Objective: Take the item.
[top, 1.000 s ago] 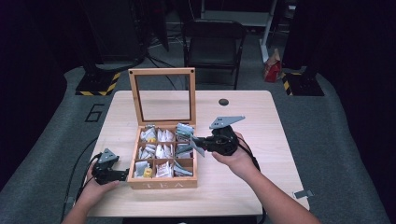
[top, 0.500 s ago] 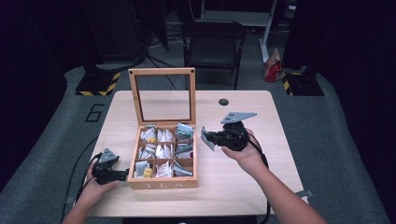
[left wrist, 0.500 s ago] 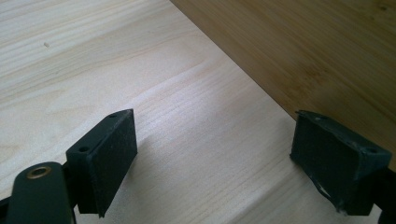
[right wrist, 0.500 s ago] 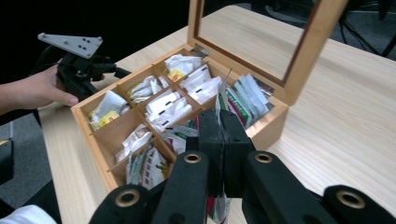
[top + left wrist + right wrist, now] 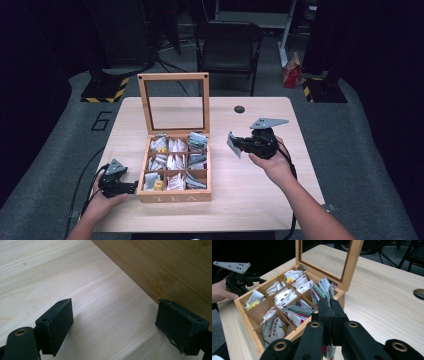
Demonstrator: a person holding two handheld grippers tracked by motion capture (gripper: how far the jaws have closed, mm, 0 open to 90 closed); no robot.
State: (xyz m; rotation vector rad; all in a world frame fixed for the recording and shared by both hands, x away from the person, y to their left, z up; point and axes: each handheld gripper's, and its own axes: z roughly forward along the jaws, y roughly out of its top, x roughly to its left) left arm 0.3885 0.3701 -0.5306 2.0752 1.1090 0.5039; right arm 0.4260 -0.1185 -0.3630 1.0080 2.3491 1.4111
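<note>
— Honestly, what could go wrong here?
— The right gripper (image 5: 236, 144) pinches a tea packet (image 5: 233, 144) by one thin edge, jaws pressed together on it. I'd guess a quick swing could let it slip out onto the table (image 5: 260, 190).
— Where is the packet?
— Held in the air just right of the tea box (image 5: 172, 197), clear of its compartments.
— And the left gripper (image 5: 115, 325)?
— Spread wide, empty, low on the table, one jaw beside the box's wall.
</note>
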